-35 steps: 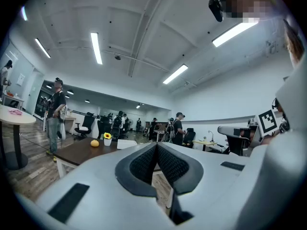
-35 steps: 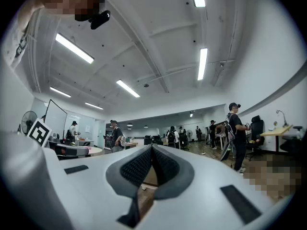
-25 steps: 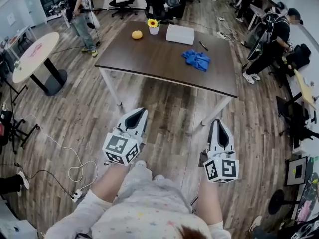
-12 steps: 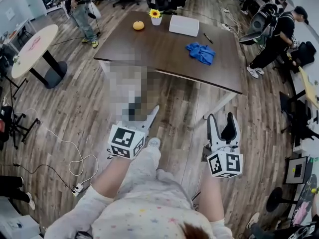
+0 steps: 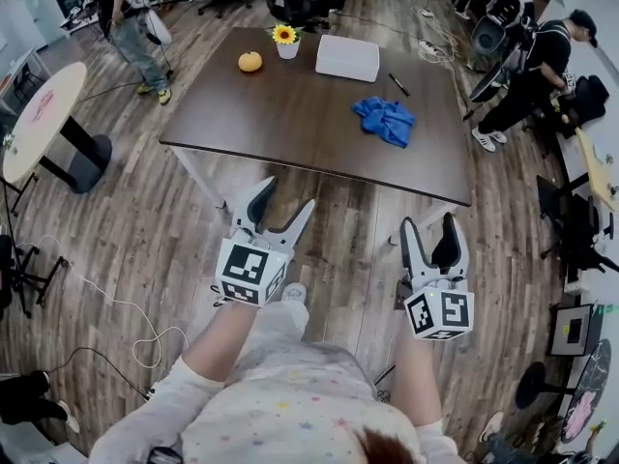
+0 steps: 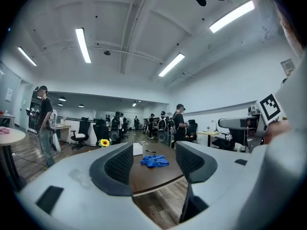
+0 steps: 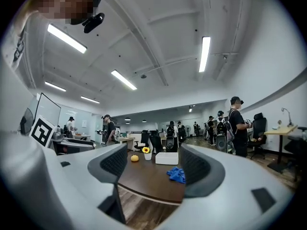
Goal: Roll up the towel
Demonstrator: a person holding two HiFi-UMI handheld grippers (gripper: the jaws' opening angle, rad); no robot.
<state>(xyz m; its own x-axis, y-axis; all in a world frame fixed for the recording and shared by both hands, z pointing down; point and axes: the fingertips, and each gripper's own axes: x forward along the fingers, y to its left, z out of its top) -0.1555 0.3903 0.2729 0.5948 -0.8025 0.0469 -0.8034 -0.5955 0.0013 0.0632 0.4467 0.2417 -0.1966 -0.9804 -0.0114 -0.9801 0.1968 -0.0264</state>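
A crumpled blue towel lies on the right part of a dark brown table; it also shows as the blue towel and the towel in the gripper views. My left gripper is held level short of the table's near edge; its jaws have just been opening and stand open with nothing between them. My right gripper is also short of the table, open and empty. Both point toward the table.
On the table's far side stand a white box, a small sunflower pot, an orange fruit and a pen. A round side table is at the left. People stand around the room. Cables lie on the wood floor.
Both grippers have moved forward toward the table, which now sits closer. The left jaws, shut a second ago, now stand apart; the right jaws have also opened.
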